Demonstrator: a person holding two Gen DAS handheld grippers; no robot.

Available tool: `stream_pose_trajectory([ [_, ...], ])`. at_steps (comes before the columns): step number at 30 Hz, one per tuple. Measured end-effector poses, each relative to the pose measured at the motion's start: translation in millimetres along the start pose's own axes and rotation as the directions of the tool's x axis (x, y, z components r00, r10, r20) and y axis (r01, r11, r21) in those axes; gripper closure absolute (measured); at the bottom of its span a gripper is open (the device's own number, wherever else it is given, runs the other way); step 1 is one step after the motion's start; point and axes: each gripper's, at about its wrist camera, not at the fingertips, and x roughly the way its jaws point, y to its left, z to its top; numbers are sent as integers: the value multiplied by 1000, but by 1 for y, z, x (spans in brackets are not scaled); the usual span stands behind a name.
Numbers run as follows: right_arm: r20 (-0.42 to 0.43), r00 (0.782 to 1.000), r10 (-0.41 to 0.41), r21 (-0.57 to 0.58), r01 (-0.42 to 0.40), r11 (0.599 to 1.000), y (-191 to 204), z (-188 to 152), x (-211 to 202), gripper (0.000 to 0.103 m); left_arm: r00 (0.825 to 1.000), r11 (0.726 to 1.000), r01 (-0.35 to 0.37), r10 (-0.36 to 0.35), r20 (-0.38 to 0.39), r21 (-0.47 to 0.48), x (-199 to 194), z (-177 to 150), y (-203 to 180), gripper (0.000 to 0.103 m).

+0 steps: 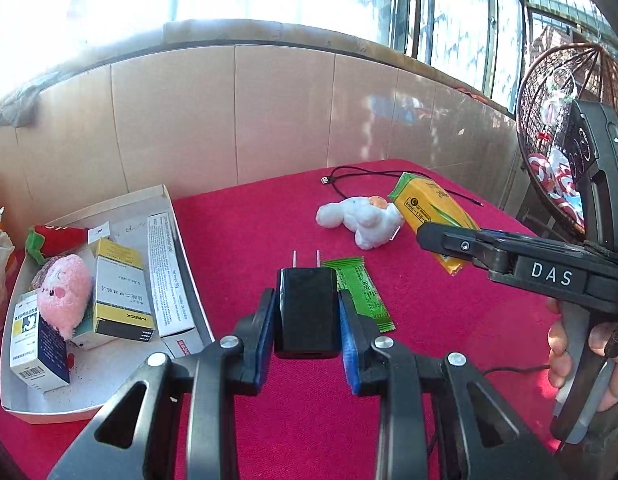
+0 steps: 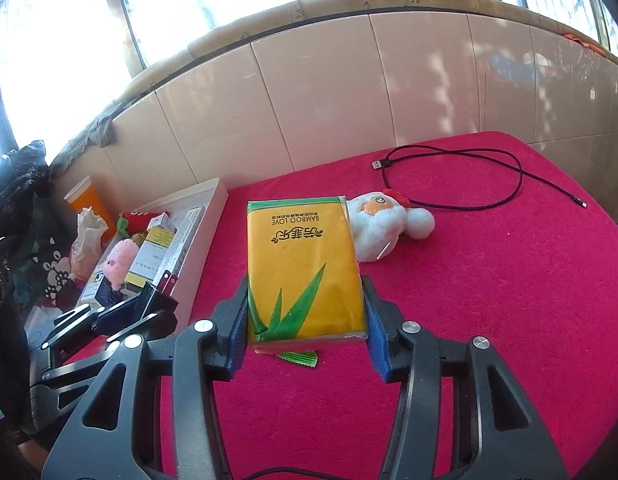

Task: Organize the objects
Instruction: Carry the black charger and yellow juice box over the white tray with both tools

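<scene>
The left hand-held gripper (image 1: pixel 307 316) is clamped on a black USB charger plug (image 1: pixel 307 312), its blue pads pressing the plug's two sides, with the two metal prongs pointing forward, away from the camera. The plug is raised off the red tabletop (image 1: pixel 269 232), and a green sachet (image 1: pixel 361 292) lies flat on the cloth just past the right-side pad. The right hand-held gripper (image 2: pixel 305 320) holds a yellow pack of tissues (image 2: pixel 303 268) printed with green bamboo leaves, its pads squeezing the pack's long edges near the close end. In the left wrist view the same pack pokes out beyond the right gripper's dark finger, and a person's hand (image 1: pixel 581 356) grips the handle at the right edge. In the right wrist view a corner of the green sachet peeks out from under the pack's near end. A white plush chick (image 2: pixel 383 224) with an orange face lies on its side on the cloth just beyond the pack, and a black USB cable (image 2: pixel 469 176) loops loosely behind it toward the far edge of the tabletop. At the left of the tabletop sits a white cardboard tray (image 1: pixel 181 240) that contains several medicine boxes (image 1: pixel 121 292), a pink plush toy (image 1: pixel 63 292) resting on them, and a red strawberry-like plush (image 1: pixel 57 238) at the back. Beyond the tray, in the right wrist view, stands an orange cup (image 2: pixel 89 200). A tiled wall with bright windows above it backs the scene.
</scene>
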Motion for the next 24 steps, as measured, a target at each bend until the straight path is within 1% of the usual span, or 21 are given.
stream_pose_trajectory([
  [15,-4,999,38,-57,-38,998,36,7,-1,54,997,996,-34,40,59,-87,-22,3,36,74],
  [24,-3,998,63,-113,-63,992,67,14,1,54,995,989,-47,60,85,-142,-36,0,60,74],
])
